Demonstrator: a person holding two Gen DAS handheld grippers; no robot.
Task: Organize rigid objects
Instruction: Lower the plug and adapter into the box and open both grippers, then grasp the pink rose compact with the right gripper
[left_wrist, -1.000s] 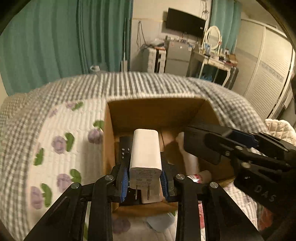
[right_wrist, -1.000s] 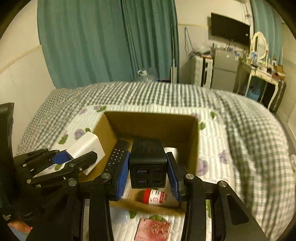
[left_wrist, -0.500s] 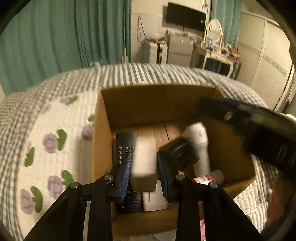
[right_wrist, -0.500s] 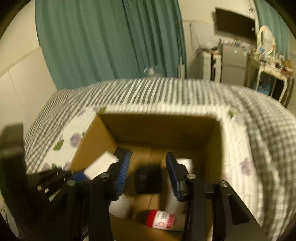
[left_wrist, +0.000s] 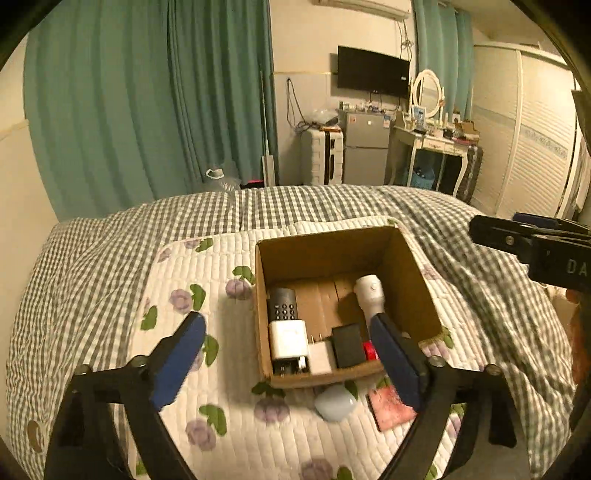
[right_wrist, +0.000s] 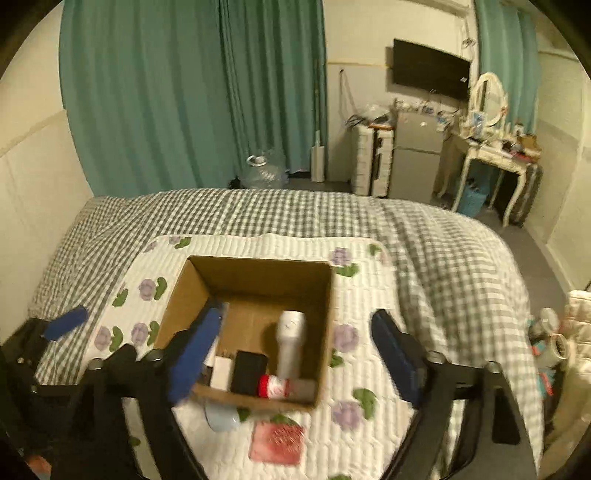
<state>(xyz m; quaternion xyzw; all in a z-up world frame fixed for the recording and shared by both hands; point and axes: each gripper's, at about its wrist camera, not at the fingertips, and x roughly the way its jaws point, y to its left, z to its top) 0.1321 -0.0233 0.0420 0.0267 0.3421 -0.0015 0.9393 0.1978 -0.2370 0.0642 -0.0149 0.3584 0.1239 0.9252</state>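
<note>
On bed, cardboard box (left_wrist: 402, 258) | holds white charger (left_wrist: 287, 339), black charger (left_wrist: 347, 345), remote (left_wrist: 282, 304) | left gripper (left_wrist: 286, 360), right gripper (right_wrist: 295, 354): jaws wide, empty | step: between picks | next: pale blue case, possibly (left_wrist: 334, 405), beside box.

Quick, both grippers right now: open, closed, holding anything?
Left gripper: open, holding nothing, above the brown cardboard box.
Right gripper: open, holding nothing, above the same box.
</note>
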